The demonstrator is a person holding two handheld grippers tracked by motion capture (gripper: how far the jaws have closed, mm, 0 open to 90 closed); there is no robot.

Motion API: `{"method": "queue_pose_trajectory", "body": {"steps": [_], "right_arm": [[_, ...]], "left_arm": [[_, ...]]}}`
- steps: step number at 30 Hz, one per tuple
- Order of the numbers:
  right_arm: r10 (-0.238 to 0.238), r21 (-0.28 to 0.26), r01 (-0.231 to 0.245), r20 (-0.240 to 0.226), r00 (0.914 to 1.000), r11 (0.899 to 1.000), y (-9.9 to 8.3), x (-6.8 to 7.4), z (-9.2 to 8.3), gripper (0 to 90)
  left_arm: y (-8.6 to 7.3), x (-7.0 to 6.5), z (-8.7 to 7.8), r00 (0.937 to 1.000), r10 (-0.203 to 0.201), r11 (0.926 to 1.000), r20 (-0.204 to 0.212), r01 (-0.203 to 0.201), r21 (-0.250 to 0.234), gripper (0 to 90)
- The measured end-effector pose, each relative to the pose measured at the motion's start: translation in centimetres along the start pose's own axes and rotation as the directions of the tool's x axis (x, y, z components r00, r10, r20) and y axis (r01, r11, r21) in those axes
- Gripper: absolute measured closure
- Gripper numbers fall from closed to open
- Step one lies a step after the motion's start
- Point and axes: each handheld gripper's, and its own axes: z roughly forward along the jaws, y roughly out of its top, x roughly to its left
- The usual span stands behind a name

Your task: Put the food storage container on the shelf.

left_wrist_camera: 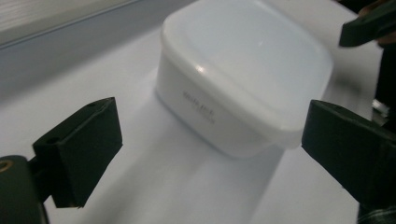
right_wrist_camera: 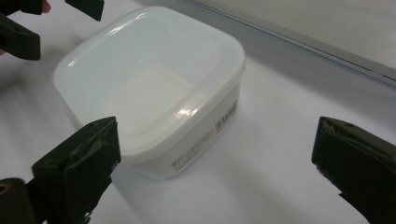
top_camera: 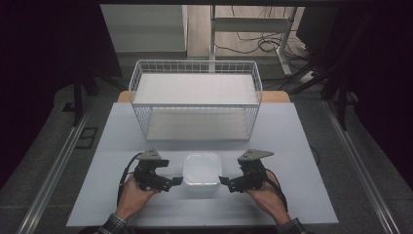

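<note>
You held the left gripper and right gripper beside the square white lidded plastic box on the desk, jaws wide, gripping nothing

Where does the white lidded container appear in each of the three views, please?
High view: the white container sits low at centre, between the two grippers.
Left gripper view: upper centre to right.
Right gripper view: centre left.
Shared landmark: the pale table it stands on.

Wire basket blocks beyond the container; sides seemingly free.
</note>
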Motion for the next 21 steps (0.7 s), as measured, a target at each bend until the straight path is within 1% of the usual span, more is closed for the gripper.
{"method": "queue_pose_trajectory", "body": {"steps": [2,7,8,11,12,13,14,15,16,17,18,19,20,21], "right_arm": [[0.003,-0.001,-0.003,0.004,1.0000,1.000,0.3,0.1,0.2,0.3],[-0.006,0.008,0.006,0.004,1.0000,1.000,0.8,0.5,0.8,0.3],[-0.001,0.019,0.001,0.005,1.0000,1.000,1.2,0.6,1.1,0.5],[0.008,0.027,-0.008,0.001,1.0000,1.000,1.5,0.7,1.4,2.0],[0.027,0.026,-0.027,-0.007,0.9996,0.999,1.8,0.6,1.7,3.2],[0.027,0.026,-0.027,-0.007,0.9996,0.999,1.8,0.6,1.7,3.2],[0.043,0.026,-0.043,-0.021,0.9988,0.999,2.1,0.4,2.0,5.1],[0.043,0.026,-0.043,-0.021,0.9988,0.999,2.1,0.4,2.0,5.1],[0.059,0.015,-0.058,-0.032,0.9978,0.998,2.5,0.2,2.4,7.1],[0.059,0.015,-0.058,-0.032,0.9978,0.998,2.5,0.2,2.4,7.1],[0.069,0.015,-0.069,-0.044,0.9966,0.998,2.7,0.2,2.8,8.2],[0.069,0.015,-0.069,-0.044,0.9966,0.998,2.7,0.2,2.8,8.2],[0.072,0.026,-0.071,-0.060,0.9956,0.997,2.7,0.1,3.4,8.6],[0.072,0.026,-0.071,-0.060,0.9956,0.997,2.7,0.1,3.4,8.6]], "left_arm": [[0.4,-0.1,0.3,1.0000,-0.001,1.0000,0.006,0.001,0.001,6.3],[1.0,-0.4,1.0,0.9997,0.023,0.9995,-0.011,-0.022,0.022,8.7],[1.2,-0.4,1.2,0.9994,0.025,0.9992,-0.023,-0.024,0.030,9.4],[1.5,-0.2,1.2,0.9994,0.019,0.9994,-0.028,-0.018,0.029,10.0],[1.7,-0.1,1.3,0.9995,0.016,0.9996,-0.027,-0.016,0.025,10.8],[1.9,0.0,1.3,0.9996,0.011,0.9997,-0.027,-0.010,0.022,10.8],[2.1,0.2,1.4,0.9996,0.008,0.9998,-0.028,-0.007,0.020,11.5],[2.3,0.3,1.5,0.9996,0.004,0.9998,-0.028,-0.004,0.017,11.5],[2.6,0.4,1.9,0.9995,0.006,0.9997,-0.030,-0.006,0.023,12.1],[2.6,0.4,1.9,0.9995,0.006,0.9997,-0.030,-0.006,0.023,12.1],[2.5,0.4,2.4,0.9988,0.010,0.9991,-0.048,-0.008,0.042,12.3],[2.5,0.4,2.4,0.9988,0.010,0.9991,-0.048,-0.008,0.042,12.7],[2.4,0.4,2.7,0.9983,0.017,0.9985,-0.056,-0.014,0.054,12.3],[2.3,0.5,2.7,0.9990,-0.005,0.9989,-0.045,0.007,0.046,12.3]]}}
